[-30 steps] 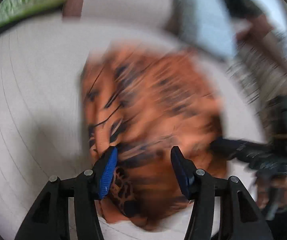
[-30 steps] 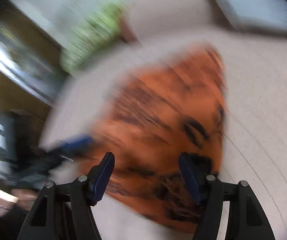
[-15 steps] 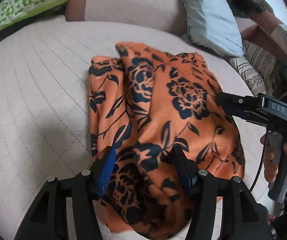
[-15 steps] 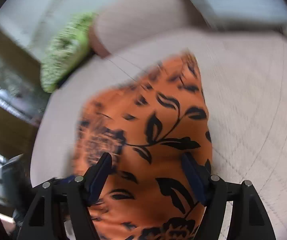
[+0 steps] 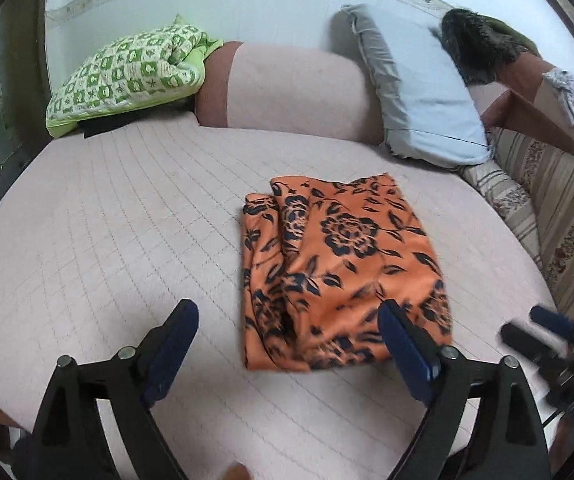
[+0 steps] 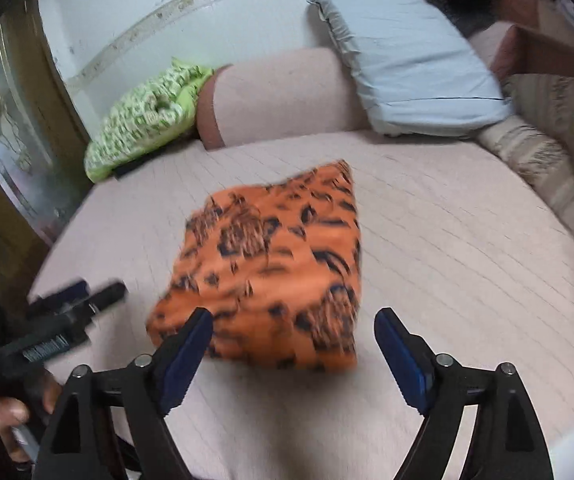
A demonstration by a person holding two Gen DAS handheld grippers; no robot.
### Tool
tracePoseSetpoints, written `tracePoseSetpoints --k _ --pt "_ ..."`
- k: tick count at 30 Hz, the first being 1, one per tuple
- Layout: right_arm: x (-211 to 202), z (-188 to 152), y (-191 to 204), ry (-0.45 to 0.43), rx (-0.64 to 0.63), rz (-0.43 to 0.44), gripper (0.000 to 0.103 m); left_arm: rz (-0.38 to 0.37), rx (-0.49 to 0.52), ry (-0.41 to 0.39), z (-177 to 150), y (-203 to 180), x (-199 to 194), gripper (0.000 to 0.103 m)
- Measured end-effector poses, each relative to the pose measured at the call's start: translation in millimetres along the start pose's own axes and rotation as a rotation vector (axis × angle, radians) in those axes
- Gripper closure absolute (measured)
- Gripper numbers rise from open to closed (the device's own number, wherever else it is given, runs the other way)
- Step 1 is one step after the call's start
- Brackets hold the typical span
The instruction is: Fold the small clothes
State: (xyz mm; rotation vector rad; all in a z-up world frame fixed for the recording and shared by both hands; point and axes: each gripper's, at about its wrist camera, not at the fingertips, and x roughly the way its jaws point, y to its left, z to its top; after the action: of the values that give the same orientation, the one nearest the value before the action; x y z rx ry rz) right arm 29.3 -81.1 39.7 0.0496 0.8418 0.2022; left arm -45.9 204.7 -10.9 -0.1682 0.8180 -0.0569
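Note:
An orange garment with a dark floral print lies folded in a rough rectangle on the pale quilted bed. My left gripper hovers above and short of its near edge, jaws opening wide, nothing between the pads. The right gripper's tips show blurred at that view's right edge. In the right wrist view the same garment lies blurred ahead of my right gripper, whose jaws are also opening and hold nothing. The left gripper appears at left, held by a hand.
A green patterned cushion sits at the bed's far left, a pink bolster behind, a light blue pillow to the right. A striped floral cover and dark furry item lie at far right.
Both grippers have let go of the garment, opened wide, and pulled up and back. The garment now lies free on the bed, farther from both cameras.

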Motion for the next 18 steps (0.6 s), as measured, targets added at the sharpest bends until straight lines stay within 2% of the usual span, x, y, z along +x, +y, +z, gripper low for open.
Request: tracePoseSetpoints --k 5,7,10,18 --pt "-19 -26 20 0.047 -0.087 -0.133 0.014 0.036 0.025 -0.02 -8 -12 -29 0.006" --pt "-24 -28 27 0.03 -0.111 -0.163 0.011 0.034 0.026 -0.022 -9 -13 -39 0.006" --pt "-37 -25 30 0.012 -0.096 -0.168 0.003 0.043 0.029 -0.027 -11 -15 -50 0.006" --pt "-47 -16 27 0.022 -0.094 -0.189 0.002 0.013 0.018 -0.011 -10 -18 -60 0.001"
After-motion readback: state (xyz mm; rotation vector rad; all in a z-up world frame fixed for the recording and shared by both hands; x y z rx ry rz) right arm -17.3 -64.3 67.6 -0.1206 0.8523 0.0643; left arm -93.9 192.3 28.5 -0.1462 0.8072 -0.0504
